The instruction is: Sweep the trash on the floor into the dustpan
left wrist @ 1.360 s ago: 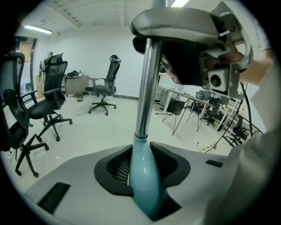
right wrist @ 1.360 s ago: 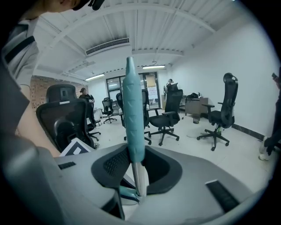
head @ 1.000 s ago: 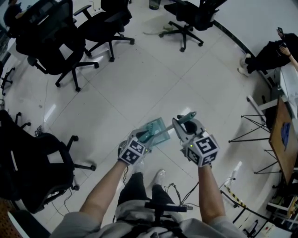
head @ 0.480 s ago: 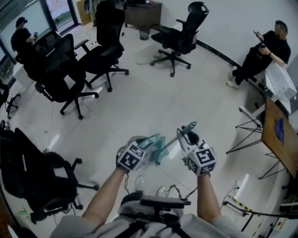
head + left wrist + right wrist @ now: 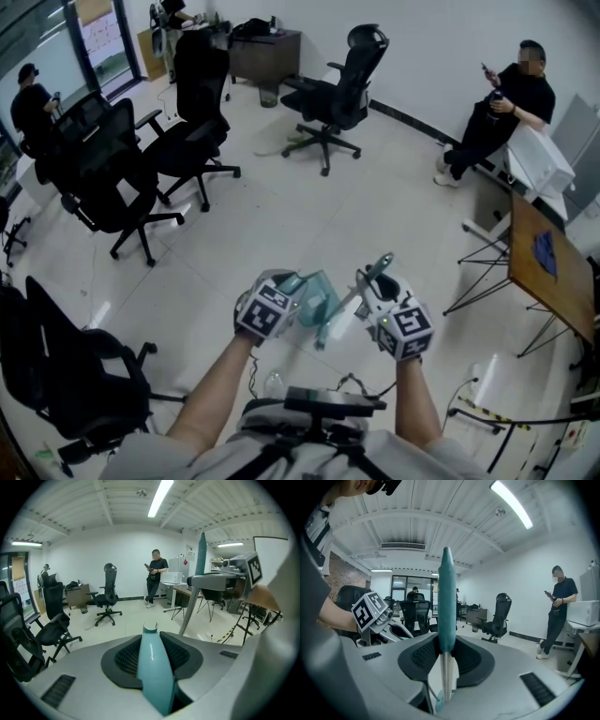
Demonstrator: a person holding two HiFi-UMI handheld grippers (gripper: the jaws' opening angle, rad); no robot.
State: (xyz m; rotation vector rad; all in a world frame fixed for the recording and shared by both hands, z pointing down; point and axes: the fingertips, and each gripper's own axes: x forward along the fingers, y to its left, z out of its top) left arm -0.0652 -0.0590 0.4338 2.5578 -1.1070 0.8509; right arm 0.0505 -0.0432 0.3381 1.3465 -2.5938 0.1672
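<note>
My left gripper [image 5: 292,287] is shut on the teal handle [image 5: 153,667] of a translucent teal dustpan [image 5: 317,296], which hangs tilted above the floor in front of me. My right gripper [image 5: 377,274] is shut on the broom's handle [image 5: 447,606], teal at the grip with a metal shaft [image 5: 446,679] below. In the head view the shaft [image 5: 339,317] slants down to the left, beside the dustpan. The broom's head is hidden. The left gripper view shows the right gripper [image 5: 220,579] at the upper right. A pale greenish scrap [image 5: 296,142] lies on the floor by the far chair.
Black office chairs [image 5: 122,178] crowd the left, with one more [image 5: 336,98] at the back. A person [image 5: 502,112] in black sits by the right wall. A wooden table [image 5: 553,272] and folding-leg stands [image 5: 487,253] are at the right. Cables [image 5: 347,382] trail by my feet.
Both grippers have risen with the dustpan and the broom, and the dustpan has left the floor. The head view has tipped up and takes in more of the room.
</note>
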